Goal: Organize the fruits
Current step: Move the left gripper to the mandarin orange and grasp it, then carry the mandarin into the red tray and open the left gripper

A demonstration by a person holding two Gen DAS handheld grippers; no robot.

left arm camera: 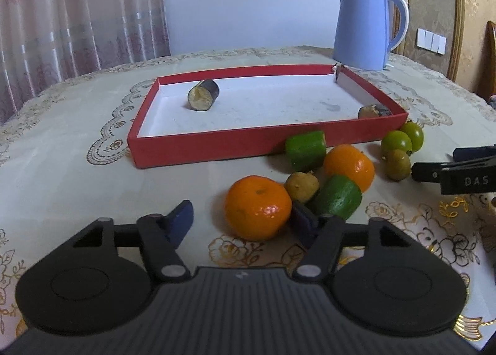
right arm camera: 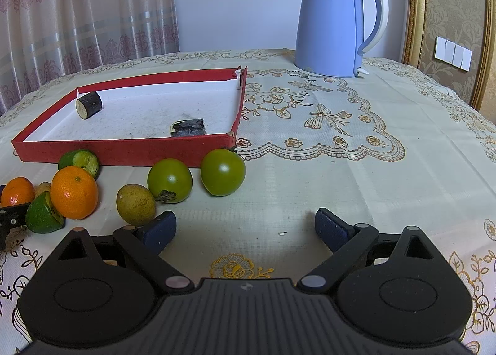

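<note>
In the left wrist view a near orange [left arm camera: 259, 207] lies between the fingers of my left gripper [left arm camera: 241, 223]. The right pad touches its side, while cloth shows between it and the left pad [left arm camera: 181, 221]. Behind it lie a second orange [left arm camera: 348, 166], two green cucumber chunks [left arm camera: 338, 197] [left arm camera: 305, 150], two small yellow-brown fruits [left arm camera: 302, 186] and two green round fruits [left arm camera: 395, 142]. My right gripper [right arm camera: 246, 228] stands open over bare cloth, to the right of a yellow-brown fruit [right arm camera: 135, 204] and the green fruits [right arm camera: 170, 179].
A shallow red box [left arm camera: 192, 150] with a white floor holds two dark cut pieces [left arm camera: 203, 96] [left arm camera: 373, 111]. A blue kettle [right arm camera: 331, 23] stands at the back of the table. Embroidered cloth [right arm camera: 341, 169] stretches to the right of the box.
</note>
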